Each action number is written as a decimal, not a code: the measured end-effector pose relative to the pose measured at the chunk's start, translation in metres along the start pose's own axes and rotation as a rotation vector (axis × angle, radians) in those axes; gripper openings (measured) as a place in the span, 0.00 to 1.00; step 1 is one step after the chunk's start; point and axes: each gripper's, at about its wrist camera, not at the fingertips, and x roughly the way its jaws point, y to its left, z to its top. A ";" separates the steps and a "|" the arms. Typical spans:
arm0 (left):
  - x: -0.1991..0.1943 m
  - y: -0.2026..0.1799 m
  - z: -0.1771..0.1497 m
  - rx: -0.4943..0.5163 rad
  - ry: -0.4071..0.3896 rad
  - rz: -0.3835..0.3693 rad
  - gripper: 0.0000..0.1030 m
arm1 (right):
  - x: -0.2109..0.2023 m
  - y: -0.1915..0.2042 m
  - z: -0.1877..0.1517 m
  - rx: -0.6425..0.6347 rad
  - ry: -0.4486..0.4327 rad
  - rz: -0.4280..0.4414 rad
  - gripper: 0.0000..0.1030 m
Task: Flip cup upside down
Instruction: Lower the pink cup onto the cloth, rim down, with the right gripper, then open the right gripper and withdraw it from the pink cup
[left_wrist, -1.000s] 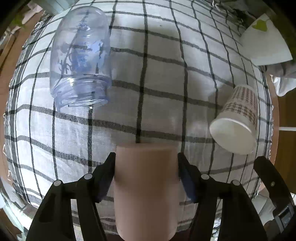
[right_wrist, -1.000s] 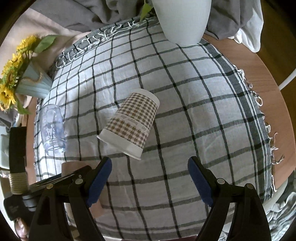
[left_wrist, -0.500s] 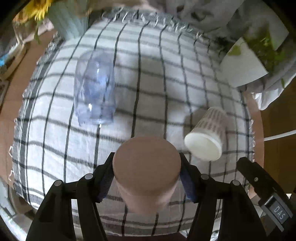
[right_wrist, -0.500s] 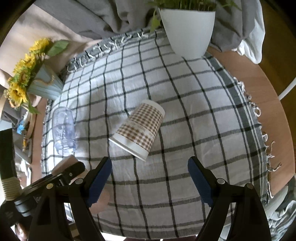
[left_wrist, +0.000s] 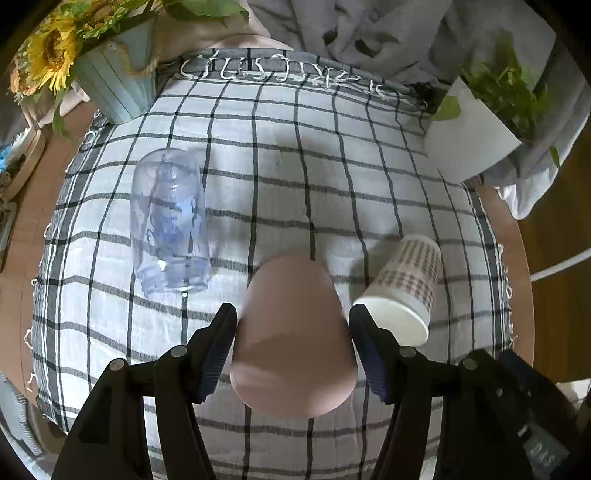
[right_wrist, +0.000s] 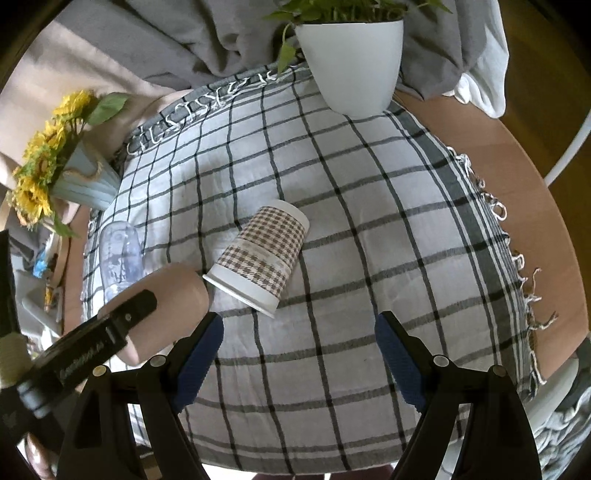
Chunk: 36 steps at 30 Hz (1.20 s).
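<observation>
Already the plain pink, smooth-sided tapered cup (left_wrist: 293, 332) is clamped between the blue-padded fingers of the left gripper (left_wrist: 293, 334) and lifted clear of the grey-and-white checked tablecloth (left_wrist: 332, 192), its closed base pointing forward and away from the camera, its mouth toward the gripper. From the right wrist view the pink cup (right_wrist: 166, 299) hangs tilted, neither upright nor fully inverted, so I judge the turn to be partly made (the grasp and the lift are the finished part). What is left, as I read it, is to complete the rotation and set the cup rim-down on the cloth. Just to the cup's right lies a houndstooth-patterned paper cup (left_wrist: 404, 280) on its side; to the cup's left lies a clear blue-printed glass jar (left_wrist: 168, 225), also on its side. The right gripper (right_wrist: 297, 349) hovers with its fingers spread wide and nothing between them.
</observation>
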 end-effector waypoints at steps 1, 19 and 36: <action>0.002 -0.002 0.002 0.006 0.000 0.005 0.61 | 0.000 0.000 0.000 0.002 -0.002 0.000 0.82; 0.023 -0.015 0.031 -0.001 0.022 0.031 0.60 | 0.001 -0.010 0.025 0.029 -0.034 -0.021 0.82; -0.014 -0.015 0.025 -0.030 -0.149 0.054 0.95 | -0.005 -0.014 0.028 0.030 -0.066 -0.043 0.85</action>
